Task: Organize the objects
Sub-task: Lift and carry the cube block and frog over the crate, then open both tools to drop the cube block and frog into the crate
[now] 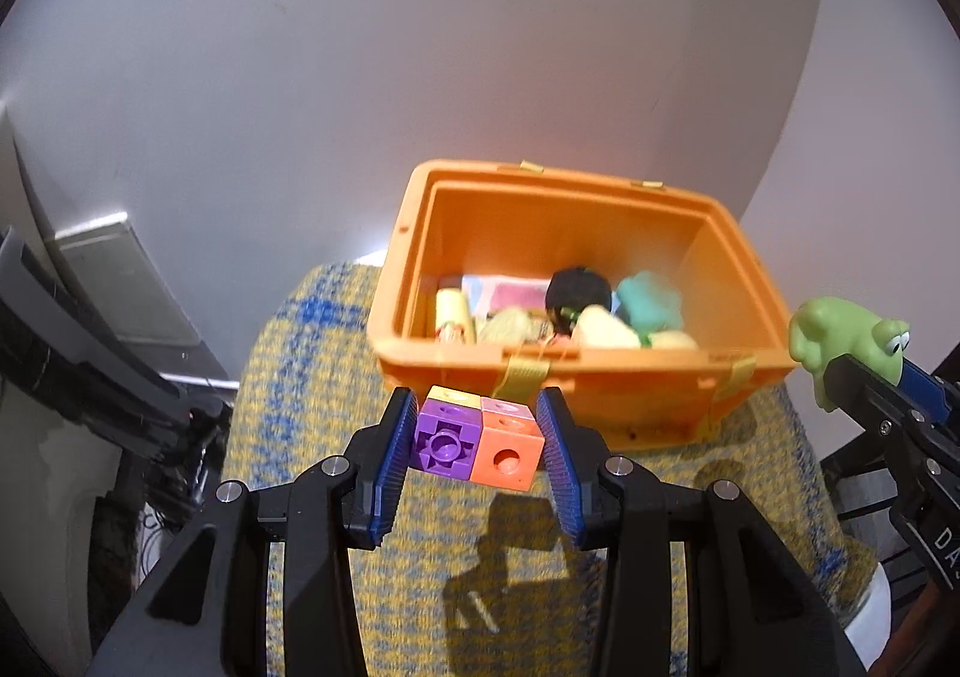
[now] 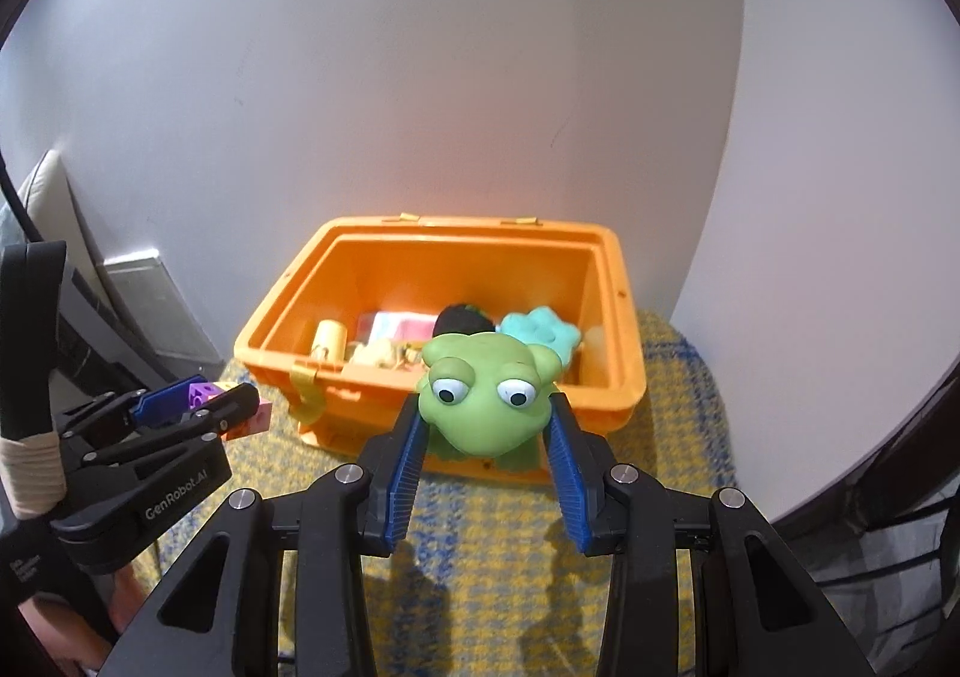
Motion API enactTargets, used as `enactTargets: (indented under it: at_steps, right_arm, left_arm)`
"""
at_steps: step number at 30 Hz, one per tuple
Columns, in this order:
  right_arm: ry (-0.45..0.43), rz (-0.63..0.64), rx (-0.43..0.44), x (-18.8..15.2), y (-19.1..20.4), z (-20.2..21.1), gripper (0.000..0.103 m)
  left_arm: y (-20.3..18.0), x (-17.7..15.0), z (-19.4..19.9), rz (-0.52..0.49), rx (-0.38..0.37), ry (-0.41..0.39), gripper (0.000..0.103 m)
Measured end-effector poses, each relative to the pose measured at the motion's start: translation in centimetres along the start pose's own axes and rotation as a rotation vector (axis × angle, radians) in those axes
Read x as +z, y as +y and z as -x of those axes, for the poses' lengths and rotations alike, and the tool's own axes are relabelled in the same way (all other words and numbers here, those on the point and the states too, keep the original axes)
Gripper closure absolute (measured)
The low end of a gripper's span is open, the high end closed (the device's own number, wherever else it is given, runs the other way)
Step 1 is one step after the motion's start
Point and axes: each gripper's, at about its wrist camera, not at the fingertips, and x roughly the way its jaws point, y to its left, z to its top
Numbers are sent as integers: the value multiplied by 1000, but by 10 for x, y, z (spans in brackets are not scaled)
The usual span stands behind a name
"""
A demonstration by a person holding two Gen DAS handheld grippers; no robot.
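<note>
An open orange bin (image 1: 606, 200) (image 2: 360, 233) stands on a yellow and blue woven cloth (image 1: 312, 377) (image 2: 678, 377) and holds several small toys. My left gripper (image 1: 477, 425) (image 2: 207, 404) is shut on a block of joined cubes (image 1: 477, 440) (image 2: 201, 392), purple, orange, yellow and pink, held above the cloth just in front of the bin. My right gripper (image 2: 486, 431) (image 1: 870, 371) is shut on a green toy frog (image 2: 483, 398) (image 1: 840, 338), held in front of the bin's near wall, to the right of the left gripper.
A plain white wall rises close behind the bin. Inside the bin lie a teal toy (image 1: 648, 302), a black ball (image 1: 579, 287), a pink and blue item (image 1: 510, 290) and yellow pieces. Dark furniture (image 1: 90, 353) stands to the left of the cloth.
</note>
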Motion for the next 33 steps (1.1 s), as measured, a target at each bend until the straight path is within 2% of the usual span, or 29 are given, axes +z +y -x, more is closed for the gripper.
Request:
enactTargets:
  at_steps: [12, 24, 33]
  right_arm:
    - [-26, 5, 10, 39, -12, -20, 64]
    - [28, -10, 29, 63, -21, -72, 64]
    - [99, -8, 52, 71, -23, -109, 62]
  left_arm:
    - [-13, 50, -12, -72, -14, -35, 62]
    - [-19, 86, -57, -130, -48, -5, 64]
    - [-23, 91, -91, -140, -62, 45, 64]
